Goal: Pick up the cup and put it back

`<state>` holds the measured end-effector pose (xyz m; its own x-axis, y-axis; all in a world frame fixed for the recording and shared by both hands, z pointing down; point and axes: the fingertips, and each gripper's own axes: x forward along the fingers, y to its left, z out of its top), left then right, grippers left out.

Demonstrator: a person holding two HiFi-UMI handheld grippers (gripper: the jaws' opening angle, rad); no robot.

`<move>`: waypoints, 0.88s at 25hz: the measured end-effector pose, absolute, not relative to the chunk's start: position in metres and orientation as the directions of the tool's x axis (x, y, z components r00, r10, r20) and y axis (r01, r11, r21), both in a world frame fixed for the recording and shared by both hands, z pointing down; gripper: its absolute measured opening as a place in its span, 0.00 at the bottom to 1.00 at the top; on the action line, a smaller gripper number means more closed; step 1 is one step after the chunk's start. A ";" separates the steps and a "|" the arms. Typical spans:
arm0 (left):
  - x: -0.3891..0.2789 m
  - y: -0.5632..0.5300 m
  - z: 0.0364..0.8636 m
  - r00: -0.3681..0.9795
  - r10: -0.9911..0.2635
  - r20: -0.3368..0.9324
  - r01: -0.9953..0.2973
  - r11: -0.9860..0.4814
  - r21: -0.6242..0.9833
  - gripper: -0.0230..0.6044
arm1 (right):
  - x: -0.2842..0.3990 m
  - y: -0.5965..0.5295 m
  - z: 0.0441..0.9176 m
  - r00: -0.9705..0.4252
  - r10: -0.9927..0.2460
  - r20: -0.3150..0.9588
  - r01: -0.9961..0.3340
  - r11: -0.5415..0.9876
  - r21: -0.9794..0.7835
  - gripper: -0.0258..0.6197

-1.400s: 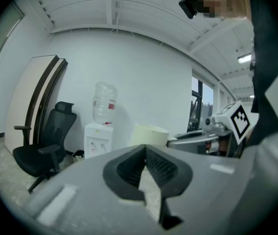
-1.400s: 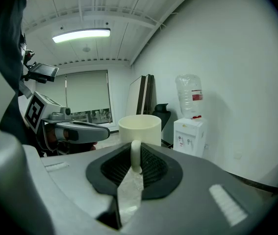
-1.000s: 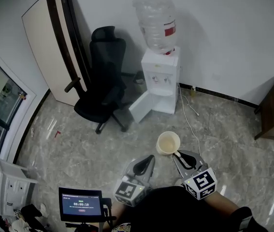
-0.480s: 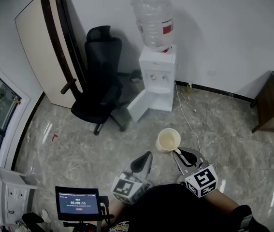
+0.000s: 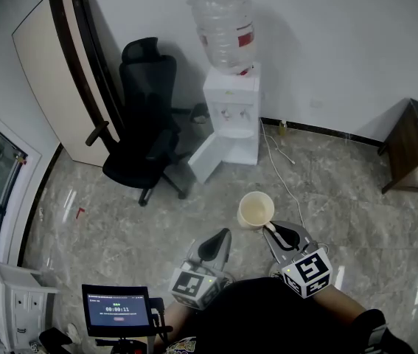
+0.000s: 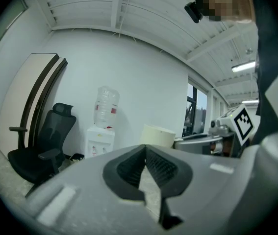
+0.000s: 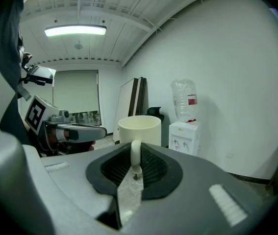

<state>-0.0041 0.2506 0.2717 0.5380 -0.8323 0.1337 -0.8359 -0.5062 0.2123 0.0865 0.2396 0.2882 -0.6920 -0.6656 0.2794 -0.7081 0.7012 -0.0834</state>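
cup [image 5: 256, 210]: is hanging upright in the air over the floor [image 5: 120, 220], long axis vertical, mouth facing up, handle pointing back toward the person | right gripper [image 5: 276, 235]: jaws are pinching the cup's handle | left gripper [image 5: 220, 237]: jaws are pressing together on nothing, hovering just beside the cup
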 end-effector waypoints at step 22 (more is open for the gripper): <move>0.164 0.202 0.287 0.568 -0.802 0.181 -0.820 -0.534 0.207 0.04 | 0.263 0.188 0.304 -0.621 -0.732 0.280 -0.778 0.619 -0.107 0.12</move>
<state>0.1638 0.2023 0.2869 0.5684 -0.8025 0.1814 -0.8198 -0.5339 0.2071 0.2629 0.1875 0.3041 -0.6214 -0.7316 0.2804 -0.7777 0.6195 -0.1071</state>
